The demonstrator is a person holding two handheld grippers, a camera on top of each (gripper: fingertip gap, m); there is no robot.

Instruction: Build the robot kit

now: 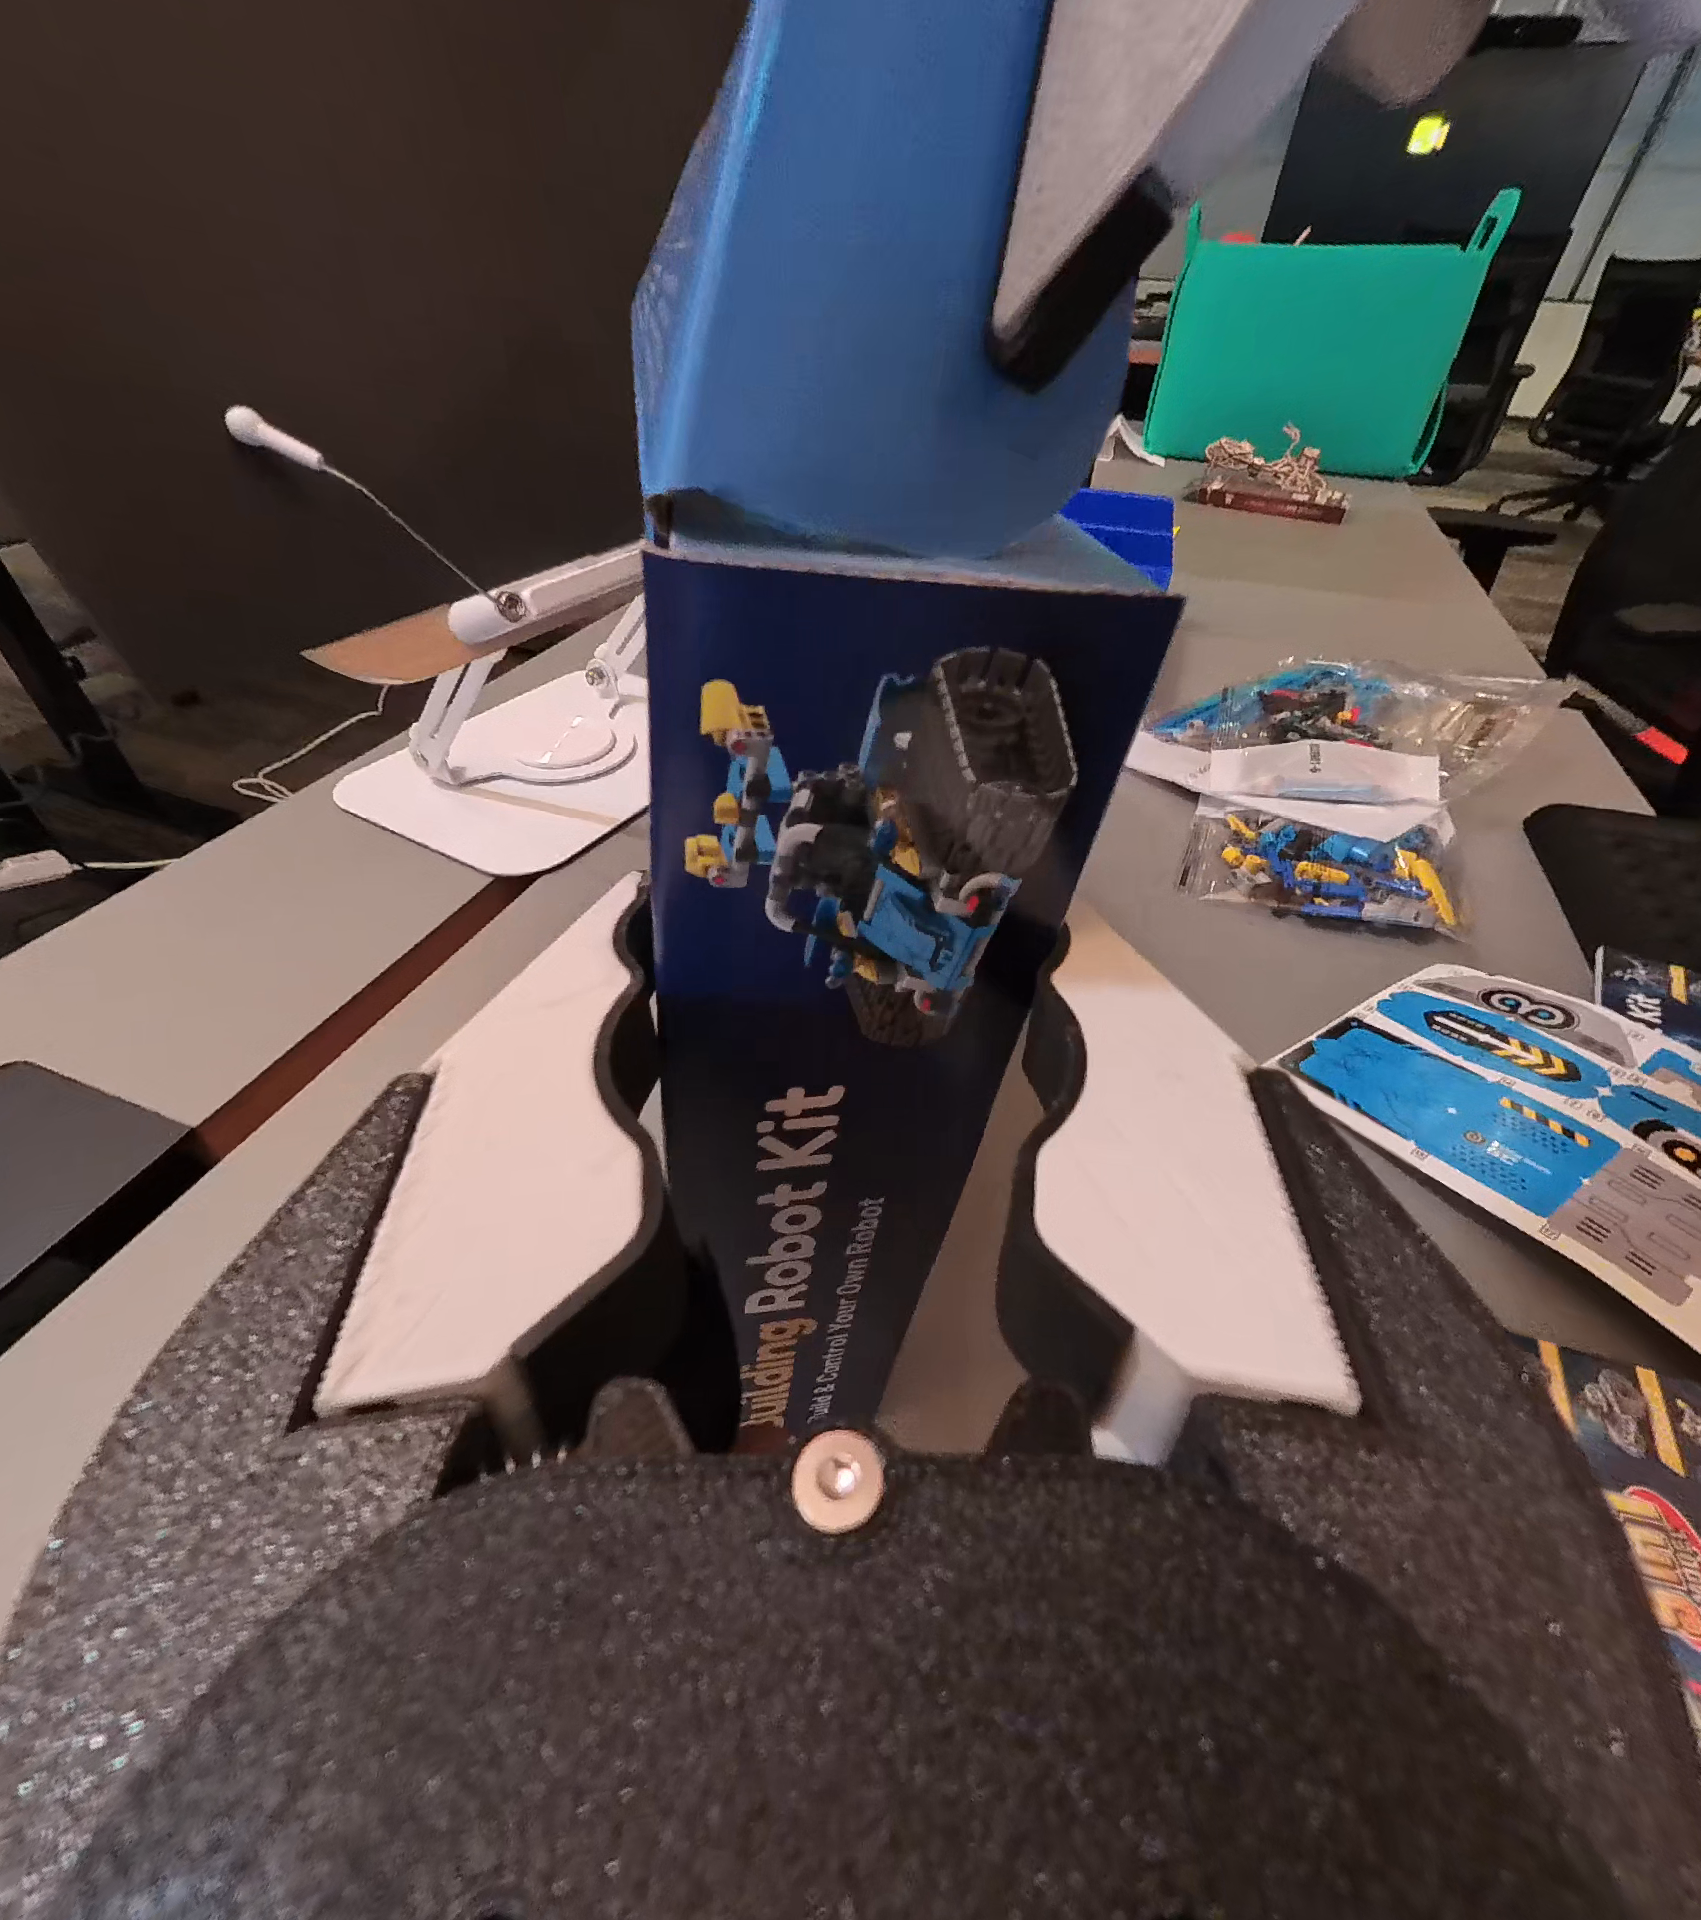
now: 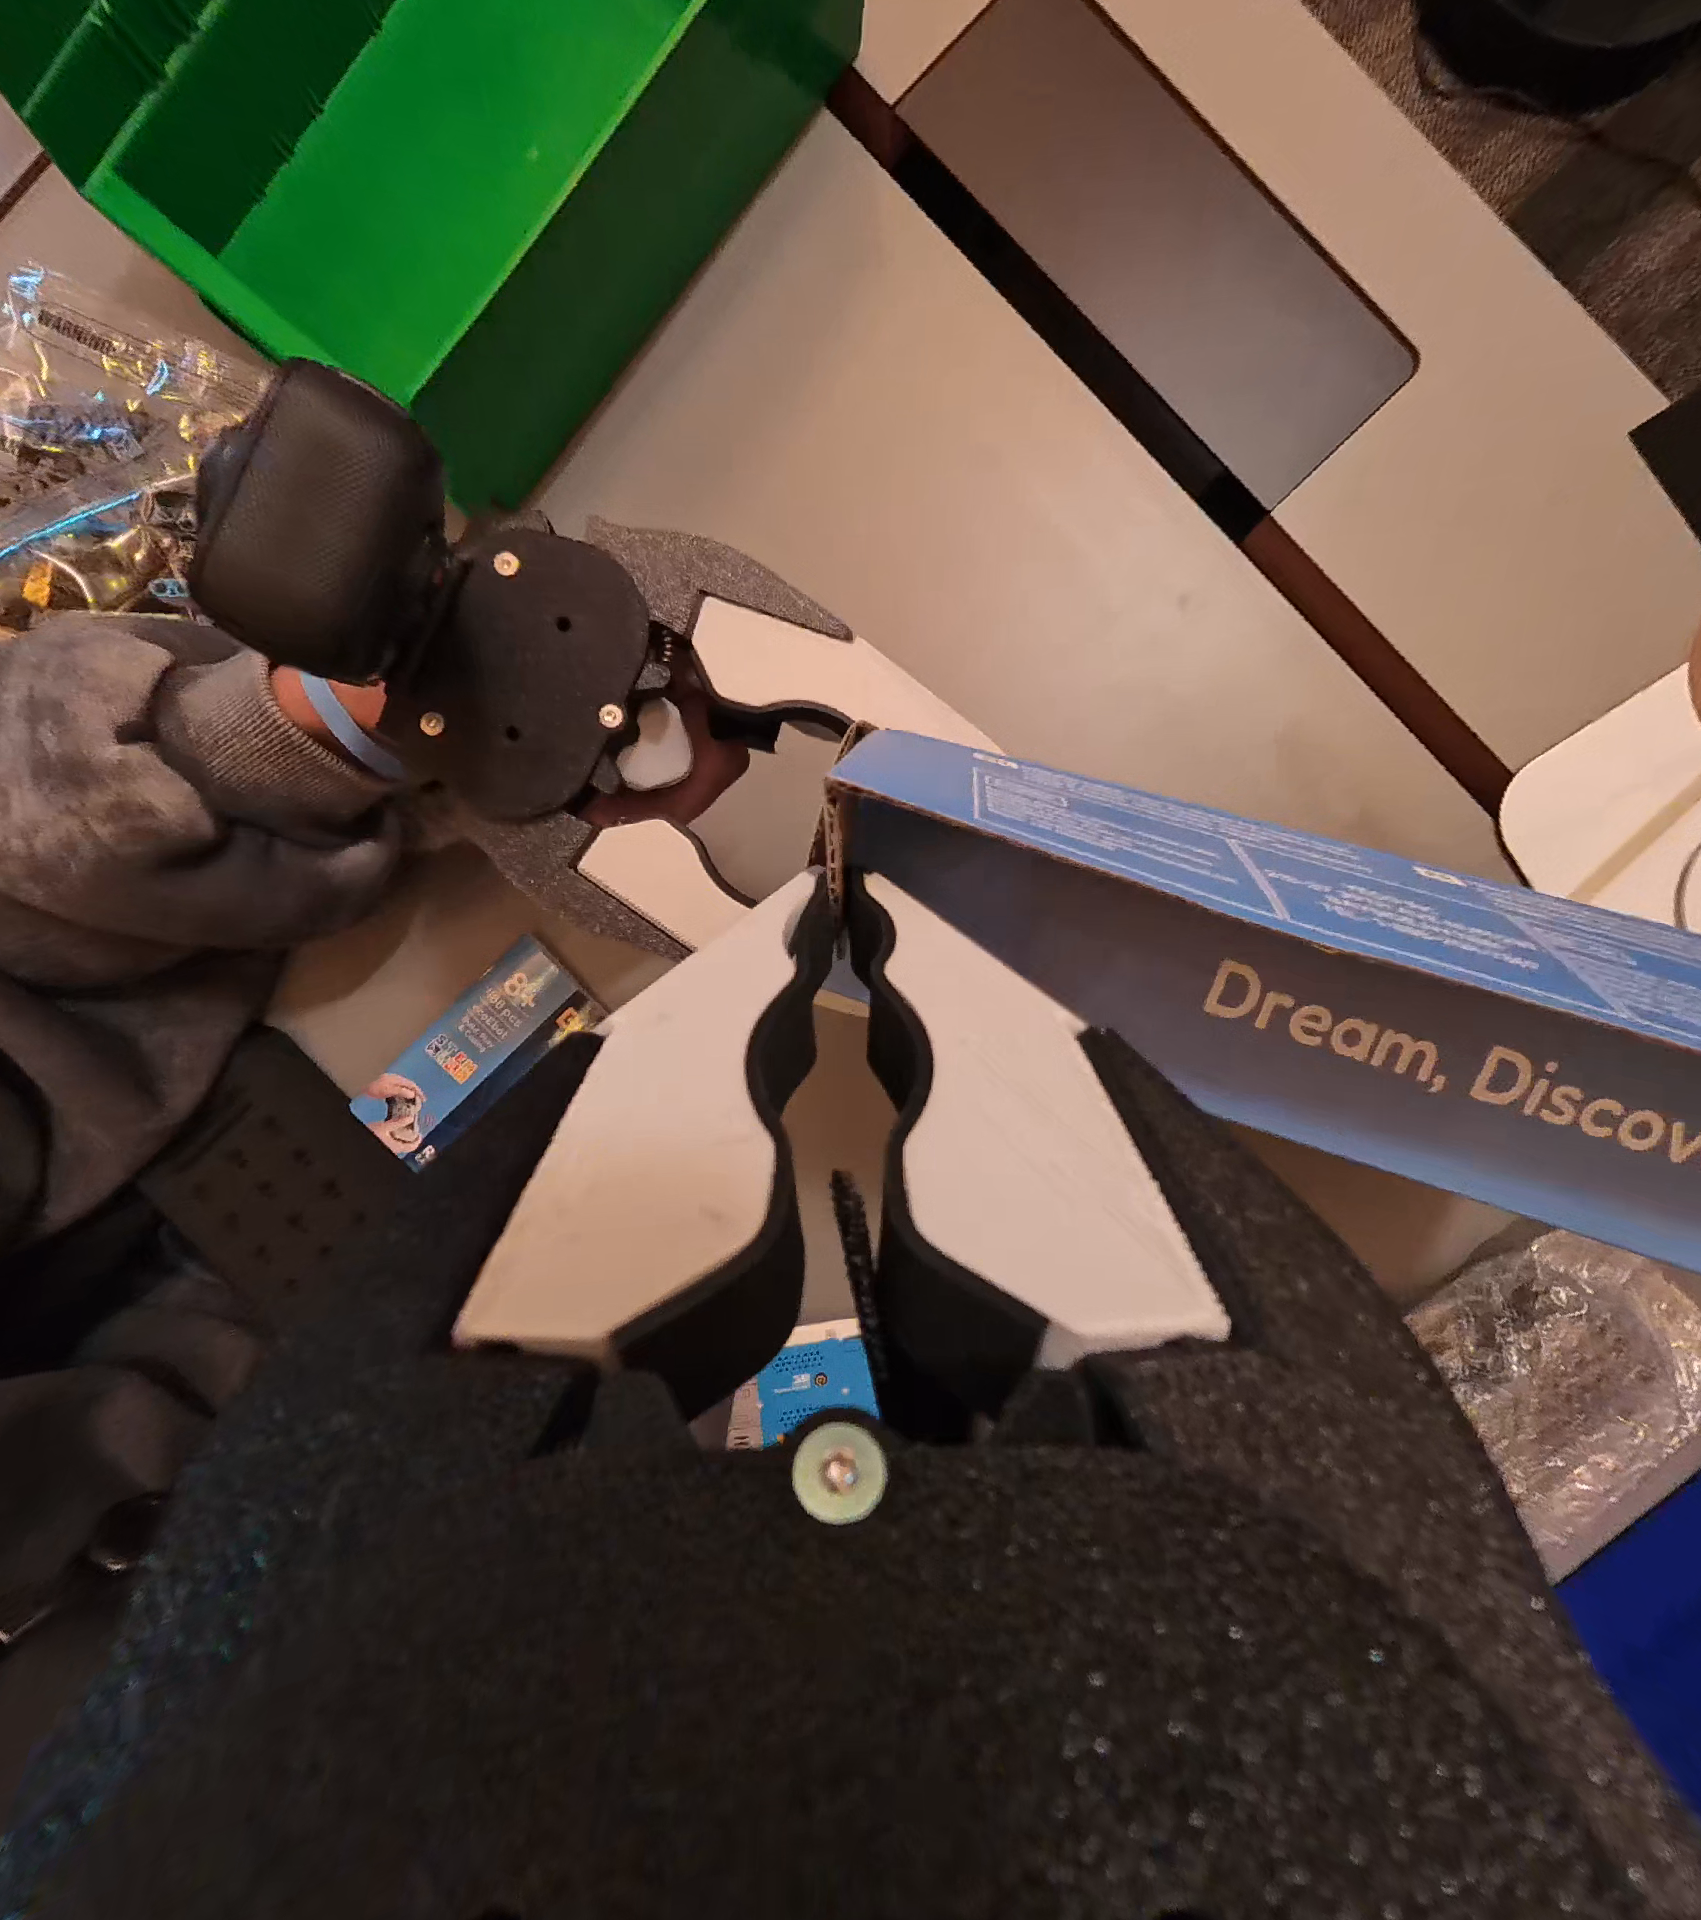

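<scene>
My left gripper (image 1: 851, 1049) has its fingers around the tall blue box (image 1: 877, 831), one finger on each side of the narrow printed face, so it is clamped on the box and holds it upright straight ahead of me. My right gripper (image 2: 841, 914) comes at the same box from above, its fingers pinched nearly together on the thin cardboard edge of the box's open flap (image 1: 825, 312); in the left wrist view that flap stands up above the box's top. Off to the right of my left gripper lie bags of small parts (image 1: 1324, 790) on the grey table (image 1: 202, 935), and nearer me a sticker sheet (image 1: 1552, 1122). To the left ahead stands a white stand (image 1: 513, 727). Beyond my right gripper sits a green bin (image 2: 472, 208). As I judge it, the right grip is slight, only on a cardboard edge, so it could slip off or tear or crease the flap if I pull askew. The left hold is low on a tall box, which could let it tip or twist.
</scene>
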